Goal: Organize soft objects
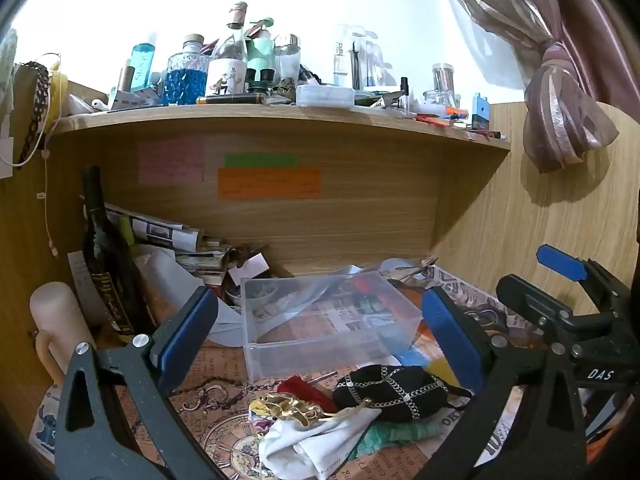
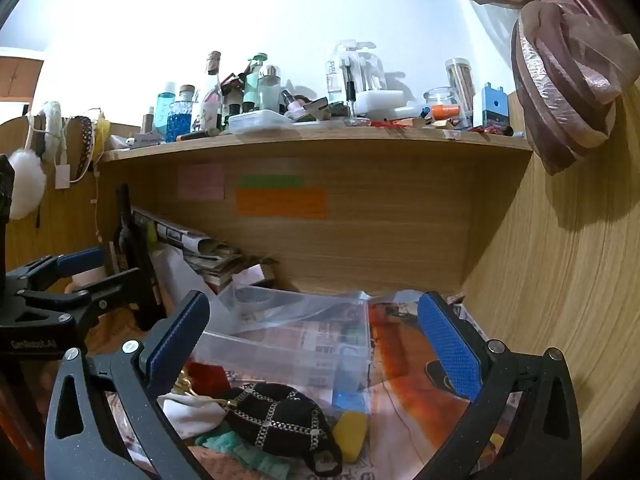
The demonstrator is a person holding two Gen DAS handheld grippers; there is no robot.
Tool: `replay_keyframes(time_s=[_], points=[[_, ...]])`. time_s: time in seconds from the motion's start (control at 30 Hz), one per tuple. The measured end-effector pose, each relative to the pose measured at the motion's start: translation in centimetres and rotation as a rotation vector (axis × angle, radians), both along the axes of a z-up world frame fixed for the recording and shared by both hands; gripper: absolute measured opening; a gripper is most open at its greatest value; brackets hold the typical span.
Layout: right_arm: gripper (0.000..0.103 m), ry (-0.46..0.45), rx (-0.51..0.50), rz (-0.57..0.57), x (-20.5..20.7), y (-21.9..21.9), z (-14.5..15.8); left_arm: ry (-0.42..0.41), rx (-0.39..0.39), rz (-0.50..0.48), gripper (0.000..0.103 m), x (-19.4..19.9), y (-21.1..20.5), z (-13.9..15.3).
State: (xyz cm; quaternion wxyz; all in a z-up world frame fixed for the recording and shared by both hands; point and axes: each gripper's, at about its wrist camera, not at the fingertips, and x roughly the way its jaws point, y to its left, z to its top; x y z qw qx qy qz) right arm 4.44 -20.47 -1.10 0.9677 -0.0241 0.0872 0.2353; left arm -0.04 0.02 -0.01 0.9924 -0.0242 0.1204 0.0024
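A pile of soft things lies on the desk in front of a clear plastic box: a black pouch with chain trim, a white cloth, a green cloth, a red cloth, a yellow sponge and a blue sponge. My left gripper is open and empty above the pile. My right gripper is open and empty, just right of it; it shows at the right of the left wrist view.
A dark wine bottle, a pale mug and stacked papers stand at the left. A shelf crowded with bottles hangs above. A wooden side wall and a tied curtain are at the right.
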Motion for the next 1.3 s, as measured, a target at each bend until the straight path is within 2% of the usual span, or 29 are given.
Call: replay_keyframes(time_s=[1.3], points=[[0.103,0.003,0.007,0.01,0.04,0.58,0.05,-0.011,0.0,-0.012,0.103,0.37,-0.09,0.05]])
